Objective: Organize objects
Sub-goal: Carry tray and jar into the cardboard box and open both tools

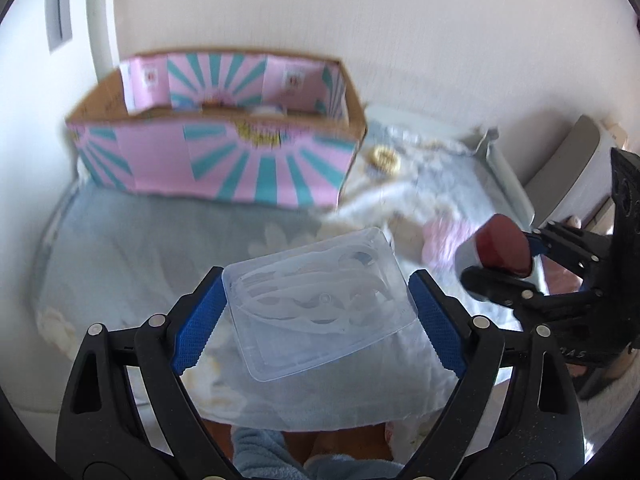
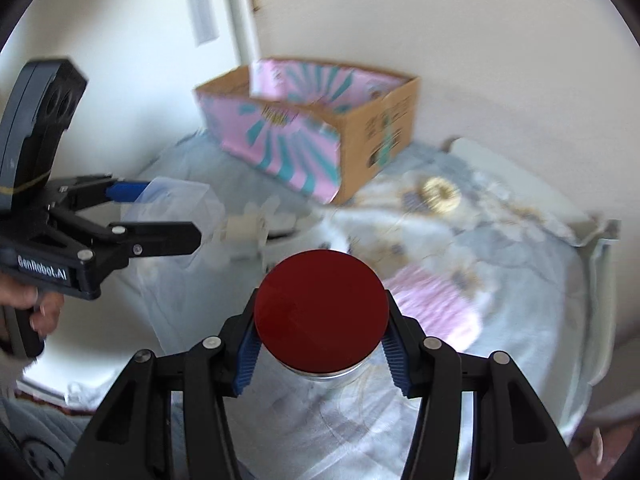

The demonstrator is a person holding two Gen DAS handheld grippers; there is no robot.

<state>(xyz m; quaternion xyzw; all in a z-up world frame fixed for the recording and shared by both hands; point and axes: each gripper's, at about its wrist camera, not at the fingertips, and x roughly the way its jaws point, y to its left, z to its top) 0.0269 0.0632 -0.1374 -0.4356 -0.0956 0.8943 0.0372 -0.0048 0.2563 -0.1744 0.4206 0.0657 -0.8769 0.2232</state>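
My left gripper is shut on a clear plastic container and holds it above the bed; the container also shows in the right wrist view. My right gripper is shut on a jar with a dark red lid, held above the bed; the jar also shows in the left wrist view. An open cardboard box with pink and teal rays stands at the far side of the bed, against the wall; it also shows in the right wrist view.
A pale blue flowered blanket covers the bed. A gold ring-shaped object lies right of the box. A pink cloth item and a small white object lie on the blanket. A white wall is behind.
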